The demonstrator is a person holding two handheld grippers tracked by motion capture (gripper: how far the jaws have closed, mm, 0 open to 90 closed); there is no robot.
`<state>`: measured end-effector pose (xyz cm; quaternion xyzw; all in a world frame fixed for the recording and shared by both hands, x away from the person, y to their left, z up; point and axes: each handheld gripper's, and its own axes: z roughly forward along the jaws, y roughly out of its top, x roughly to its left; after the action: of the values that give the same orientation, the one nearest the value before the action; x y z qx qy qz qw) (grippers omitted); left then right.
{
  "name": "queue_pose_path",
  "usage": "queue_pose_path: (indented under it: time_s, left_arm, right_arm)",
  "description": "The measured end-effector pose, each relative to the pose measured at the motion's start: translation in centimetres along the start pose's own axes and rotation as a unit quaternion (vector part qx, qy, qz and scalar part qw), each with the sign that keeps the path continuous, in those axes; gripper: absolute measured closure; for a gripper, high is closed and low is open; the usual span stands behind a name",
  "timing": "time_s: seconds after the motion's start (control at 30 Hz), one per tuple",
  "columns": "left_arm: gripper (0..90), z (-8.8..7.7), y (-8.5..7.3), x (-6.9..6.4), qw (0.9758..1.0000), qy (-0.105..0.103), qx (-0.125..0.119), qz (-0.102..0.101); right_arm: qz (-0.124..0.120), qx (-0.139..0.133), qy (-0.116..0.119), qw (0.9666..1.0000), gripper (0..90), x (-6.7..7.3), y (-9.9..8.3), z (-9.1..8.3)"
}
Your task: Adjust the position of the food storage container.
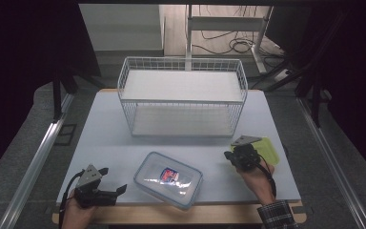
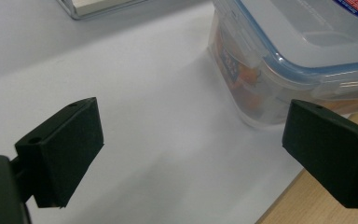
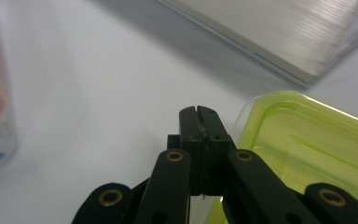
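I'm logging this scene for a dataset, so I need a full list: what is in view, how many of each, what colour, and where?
Wire basket: one, white, two-tier, at the far middle of the table.
Clear container: one, transparent with a blue-edged lid and a red and blue label, lying near the front edge, in the middle.
Green container: one, yellow-green, at the right of the table, partly behind the right gripper.
Table: one, white top with a wooden front edge.
Left gripper: one, black, front left, jaws wide apart, pointing toward the clear container.
Right gripper: one, black, front right, jaws closed together beside the green container.
Hands: two, at the bottom; the right has a plaid cuff.
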<state>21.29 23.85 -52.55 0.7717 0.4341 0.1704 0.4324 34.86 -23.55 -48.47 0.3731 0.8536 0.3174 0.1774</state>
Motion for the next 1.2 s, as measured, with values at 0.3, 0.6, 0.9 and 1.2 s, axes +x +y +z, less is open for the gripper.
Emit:
queue_pose_path:
  time_s: [0.3,0.6,0.9,1.2]
  left_arm:
    - [6.1,0.8,0.9,-0.3,0.9999,0.003,0.007,-0.007]
    - [69.6,2.8,2.1,-0.1,0.9981,-0.048,0.039,-0.008]
    - [90.0,4.2,2.6,-1.3,0.9949,-0.071,0.069,0.02]
    - [90.0,4.3,2.8,-2.2,0.9953,-0.058,0.074,0.023]
  right_arm:
    - [0.036,-0.016,-0.02,0.999,89.3,-2.0,-0.8,-1.3]
    - [0.021,-0.037,0.047,0.998,89.3,2.3,-1.4,-2.6]
    - [-0.013,-0.025,0.13,0.9912,89.3,7.7,-3.1,-3.9]
    - [-0.048,0.005,0.184,0.9817,89.2,11.0,-3.2,-3.5]
